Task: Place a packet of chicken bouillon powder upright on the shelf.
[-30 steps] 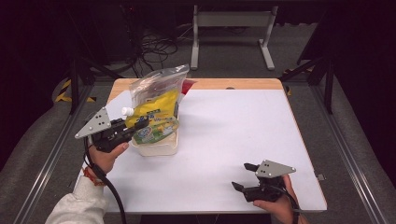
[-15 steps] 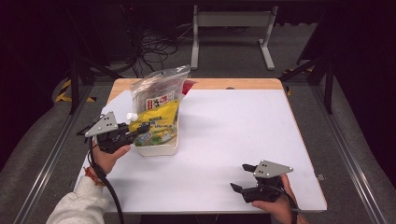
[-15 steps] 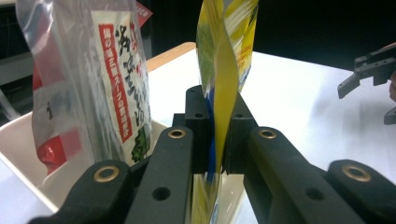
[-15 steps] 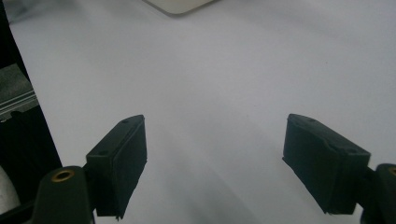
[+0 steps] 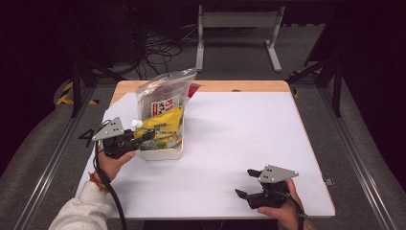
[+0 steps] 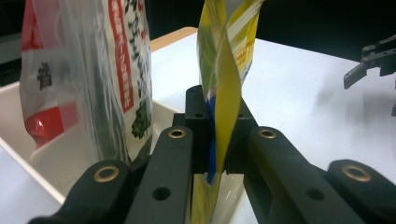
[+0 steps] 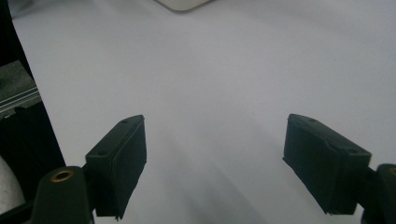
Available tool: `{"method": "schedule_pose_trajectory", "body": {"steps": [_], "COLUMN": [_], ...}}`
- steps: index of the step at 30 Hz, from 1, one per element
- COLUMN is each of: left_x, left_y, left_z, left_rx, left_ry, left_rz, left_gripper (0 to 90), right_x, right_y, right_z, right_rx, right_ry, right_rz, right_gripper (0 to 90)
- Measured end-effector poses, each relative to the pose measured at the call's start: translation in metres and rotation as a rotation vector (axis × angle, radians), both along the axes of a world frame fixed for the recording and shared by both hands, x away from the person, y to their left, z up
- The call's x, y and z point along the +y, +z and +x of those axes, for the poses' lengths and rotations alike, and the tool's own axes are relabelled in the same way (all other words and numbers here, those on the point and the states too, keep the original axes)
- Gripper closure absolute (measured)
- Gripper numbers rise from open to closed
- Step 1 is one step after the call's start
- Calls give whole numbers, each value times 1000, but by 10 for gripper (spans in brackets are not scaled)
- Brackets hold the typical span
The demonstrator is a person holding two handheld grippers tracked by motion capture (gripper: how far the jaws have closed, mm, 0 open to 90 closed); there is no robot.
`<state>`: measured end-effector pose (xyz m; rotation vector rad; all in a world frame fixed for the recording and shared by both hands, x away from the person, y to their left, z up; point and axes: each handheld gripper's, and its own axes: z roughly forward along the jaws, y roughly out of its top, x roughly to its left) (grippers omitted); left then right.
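At left of the high view, the left gripper (image 5: pixel 143 139) pinches a yellow pouch (image 5: pixel 165 125), apparently lowering it into the white tray (image 5: pixel 163 154) beside the clear bag (image 5: pixel 160 96); next comes release, while the right gripper (image 5: pixel 249 184) rests wide and empty at lower right.

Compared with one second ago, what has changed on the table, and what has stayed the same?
The left hand-held gripper, shut on the yellow pouch, came down and lowered the pouch into the white tray, beside the clear bag. The right hand-held gripper stayed open and in place near the table's front edge; tray and bag did not move.
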<state>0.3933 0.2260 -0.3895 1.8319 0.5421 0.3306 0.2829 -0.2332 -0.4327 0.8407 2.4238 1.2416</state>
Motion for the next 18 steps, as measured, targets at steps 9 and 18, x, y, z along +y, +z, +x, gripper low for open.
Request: {"method": "schedule_pose_trajectory", "body": {"steps": [9,18], "left_x": [3,6], "left_y": [-6,-10], "left_z": [0,1], "left_rx": [6,18], "left_ry": [18,31], "left_rz": [5,-9], "left_gripper": [841,841], "right_x": [1,4], "right_y": [0,-1], "right_z": [1,2], "right_rx": [0,2], "right_ry": [5,16], "right_rz": [-4,-14], "right_gripper": [214,213]}}
